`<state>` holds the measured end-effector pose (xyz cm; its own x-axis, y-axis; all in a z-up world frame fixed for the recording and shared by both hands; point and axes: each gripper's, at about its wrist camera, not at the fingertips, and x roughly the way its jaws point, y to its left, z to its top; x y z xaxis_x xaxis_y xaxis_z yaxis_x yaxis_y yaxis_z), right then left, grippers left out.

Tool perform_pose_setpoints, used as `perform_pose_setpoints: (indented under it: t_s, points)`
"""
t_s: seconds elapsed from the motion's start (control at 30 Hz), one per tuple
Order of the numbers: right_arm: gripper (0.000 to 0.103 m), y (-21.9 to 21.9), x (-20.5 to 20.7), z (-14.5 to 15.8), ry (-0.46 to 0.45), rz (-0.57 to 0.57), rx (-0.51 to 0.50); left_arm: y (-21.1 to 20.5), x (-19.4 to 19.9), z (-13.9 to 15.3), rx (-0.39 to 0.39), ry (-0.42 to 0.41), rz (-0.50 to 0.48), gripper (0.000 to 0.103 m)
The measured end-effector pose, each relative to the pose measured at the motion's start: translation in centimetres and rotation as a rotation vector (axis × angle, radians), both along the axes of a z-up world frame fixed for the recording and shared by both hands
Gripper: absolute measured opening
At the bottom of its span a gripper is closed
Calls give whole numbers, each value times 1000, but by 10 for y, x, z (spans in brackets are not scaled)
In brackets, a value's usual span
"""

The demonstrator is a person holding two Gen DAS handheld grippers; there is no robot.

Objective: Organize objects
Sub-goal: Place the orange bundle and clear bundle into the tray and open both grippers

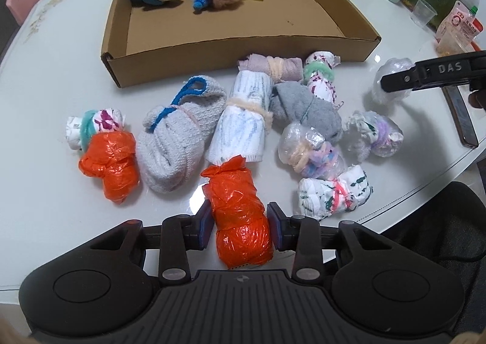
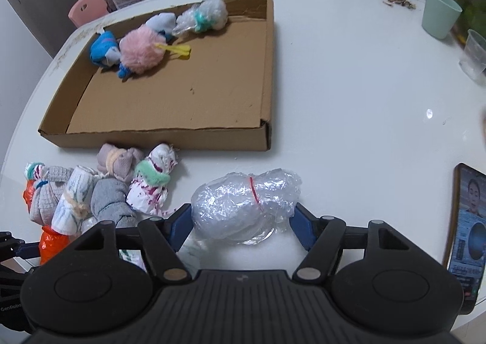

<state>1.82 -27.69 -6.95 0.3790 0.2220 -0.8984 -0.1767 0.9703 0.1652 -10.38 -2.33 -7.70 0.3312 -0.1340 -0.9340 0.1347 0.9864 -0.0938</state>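
Left hand-held gripper [image 1: 240, 230] clamps orange bundle [image 1: 241, 216].

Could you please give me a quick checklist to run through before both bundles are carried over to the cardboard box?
1. Left gripper straddles the orange plastic bundle: ok; whether the fingers press it, cannot tell.
2. Right gripper around the clear plastic bundle: ok; firm contact, cannot tell.
3. Free floor space in the cardboard box: ok, the near part is bare.
4. Bundles already in the box, such as the pink fluffy one, sit along the far wall: ok.
5. Neighbours clear of the left gripper: not ok, the white knitted roll touches the orange bundle's far end.
6. Phone clear of the right gripper: ok.
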Motion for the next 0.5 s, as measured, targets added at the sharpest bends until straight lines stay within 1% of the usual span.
perform_pose_setpoints:
  t_s: [0.17, 0.27, 0.33, 0.4, 0.5]
  points:
    - [65, -9, 0, 8, -19, -20, 16, 5, -3, 7, -9, 1, 9, 43]
    - [65, -14, -1, 14, -28, -23, 22, 6, -4, 20, -35, -5, 8, 43]
    - [65, -18, 1, 21, -40, -25, 31, 6, -4, 35, -50, -43, -8, 40]
    - [65, -21, 4, 30, -56, -26, 40, 8, 2, 53, -83, -84, -8, 39]
    - [65, -23, 10, 50, -90, -16, 48, 16, 26, 81, -98, -158, -1, 39]
